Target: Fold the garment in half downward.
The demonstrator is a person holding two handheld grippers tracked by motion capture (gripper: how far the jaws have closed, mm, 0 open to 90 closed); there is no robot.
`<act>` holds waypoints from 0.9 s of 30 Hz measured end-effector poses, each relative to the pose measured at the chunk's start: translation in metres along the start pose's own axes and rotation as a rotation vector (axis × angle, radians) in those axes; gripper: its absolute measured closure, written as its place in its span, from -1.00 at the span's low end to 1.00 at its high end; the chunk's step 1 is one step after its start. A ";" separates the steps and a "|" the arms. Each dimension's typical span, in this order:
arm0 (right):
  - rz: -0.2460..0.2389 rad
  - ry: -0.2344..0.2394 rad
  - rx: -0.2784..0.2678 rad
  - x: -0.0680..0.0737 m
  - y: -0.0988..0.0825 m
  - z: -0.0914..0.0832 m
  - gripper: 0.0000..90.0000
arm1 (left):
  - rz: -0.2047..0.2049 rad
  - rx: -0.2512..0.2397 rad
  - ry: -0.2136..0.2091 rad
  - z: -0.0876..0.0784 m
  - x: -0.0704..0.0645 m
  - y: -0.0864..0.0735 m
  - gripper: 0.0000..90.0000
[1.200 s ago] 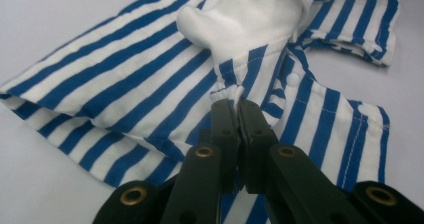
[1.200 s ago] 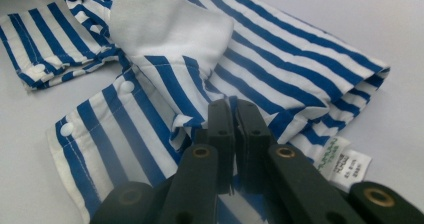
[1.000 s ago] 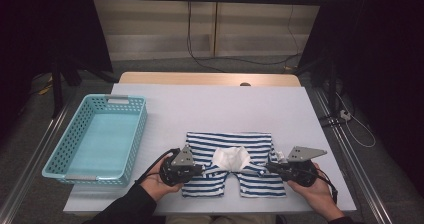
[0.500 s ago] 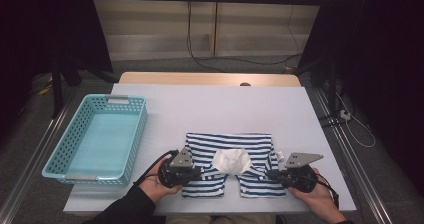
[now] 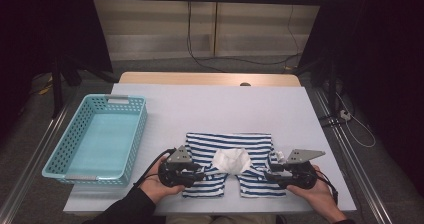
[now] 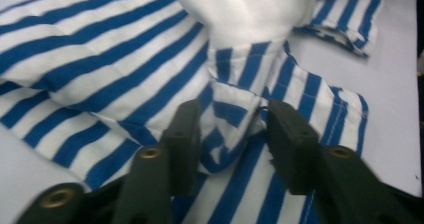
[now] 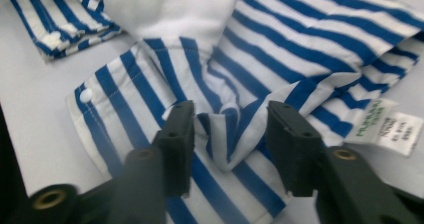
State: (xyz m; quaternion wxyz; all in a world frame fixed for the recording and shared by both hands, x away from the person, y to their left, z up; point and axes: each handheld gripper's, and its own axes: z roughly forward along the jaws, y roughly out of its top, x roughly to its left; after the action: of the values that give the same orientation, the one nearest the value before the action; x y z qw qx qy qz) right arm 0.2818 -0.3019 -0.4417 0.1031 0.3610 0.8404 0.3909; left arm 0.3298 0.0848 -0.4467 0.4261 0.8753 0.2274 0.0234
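**Both grippers released over striped garment**

Left gripper (image 6: pixel 230 134): jaws just opened, part-wide, a pinched fold of the blue-and-white striped garment (image 5: pixel 230 151) standing loose between them.

Right gripper (image 7: pixel 230 139): likewise just opened, fold between. Care label (image 7: pixel 385 126) right of its jaws; printing illegible.

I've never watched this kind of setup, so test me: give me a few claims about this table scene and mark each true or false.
1. The blue basket holds folded clothes. False: nothing lies in it.
2. The striped garment lies on the table. True.
3. The left claw is clamped shut on the cloth. False: its jaws have just been opening, with a bunched fold standing between them.
4. A white label shows near the right claw. True.
5. The basket sits on the person's right side. False: the left.
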 end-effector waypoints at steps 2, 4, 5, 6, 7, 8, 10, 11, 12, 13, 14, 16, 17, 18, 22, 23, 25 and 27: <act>0.028 -0.021 -0.035 -0.002 0.001 -0.003 -0.12 | -0.027 -0.033 0.012 -0.003 0.003 0.002 -0.01; 0.062 -0.051 -0.065 -0.004 0.002 -0.005 -0.38 | -0.036 -0.046 0.033 -0.005 0.004 0.002 -0.17; 0.070 -0.063 -0.070 -0.005 0.002 -0.006 -0.46 | -0.033 -0.052 0.038 -0.005 0.006 0.003 -0.24; 0.088 -0.070 -0.076 -0.006 0.003 -0.006 -0.51 | -0.038 -0.052 0.051 -0.007 0.007 0.005 -0.34; 0.100 -0.072 -0.086 -0.007 0.004 -0.007 -0.55 | -0.029 -0.060 0.067 -0.007 0.007 0.007 -0.43; 0.098 -0.071 -0.095 -0.007 0.005 -0.007 -0.58 | -0.028 -0.078 0.078 -0.007 0.008 0.007 -0.49; 0.097 -0.076 -0.106 -0.006 0.008 -0.006 -0.61 | -0.022 -0.086 0.079 -0.006 0.009 0.009 -0.62; 0.096 -0.070 -0.116 -0.006 0.009 -0.006 -0.62 | -0.022 -0.085 0.089 -0.005 0.009 0.010 -0.67; 0.096 -0.068 -0.120 -0.004 0.011 -0.005 -0.63 | -0.021 -0.085 0.108 -0.004 0.010 0.012 -0.71; 0.099 -0.066 -0.126 -0.003 0.014 -0.004 -0.69 | -0.028 -0.090 0.117 -0.003 0.009 0.013 -0.82; 0.101 -0.063 -0.127 -0.003 0.015 -0.003 -0.71 | -0.022 -0.095 0.110 -0.003 0.010 0.017 -0.85; 0.111 -0.041 -0.135 -0.002 0.020 0.001 -0.74 | -0.033 -0.123 0.095 -0.001 0.009 0.023 -0.81; 0.121 -0.025 -0.140 -0.001 0.022 0.002 -0.78 | -0.021 -0.122 0.092 0.000 0.009 0.026 -0.82; 0.128 -0.017 -0.138 -0.001 0.024 0.004 -0.78 | -0.026 -0.129 0.095 0.002 0.008 0.028 -0.82; 0.147 0.015 -0.154 0.000 0.033 0.012 -0.74 | -0.007 -0.110 0.117 0.015 0.012 0.038 -0.80; 0.138 0.018 -0.156 0.001 0.038 0.016 -0.74 | 0.005 -0.108 0.119 0.017 0.012 0.040 -0.78; 0.124 0.023 -0.146 0.003 0.047 0.021 -0.73 | 0.004 -0.138 0.121 0.021 0.010 0.046 -0.69; 0.093 0.034 -0.120 0.004 0.058 0.029 -0.73 | 0.006 -0.141 0.119 0.024 0.010 0.050 -0.69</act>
State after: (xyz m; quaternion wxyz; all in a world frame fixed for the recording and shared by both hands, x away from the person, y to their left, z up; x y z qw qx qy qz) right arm 0.3229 -0.2571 -0.4184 0.0924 0.3859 0.7994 0.4511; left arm 0.3638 0.0448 -0.4258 0.4722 0.8410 0.2473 0.0924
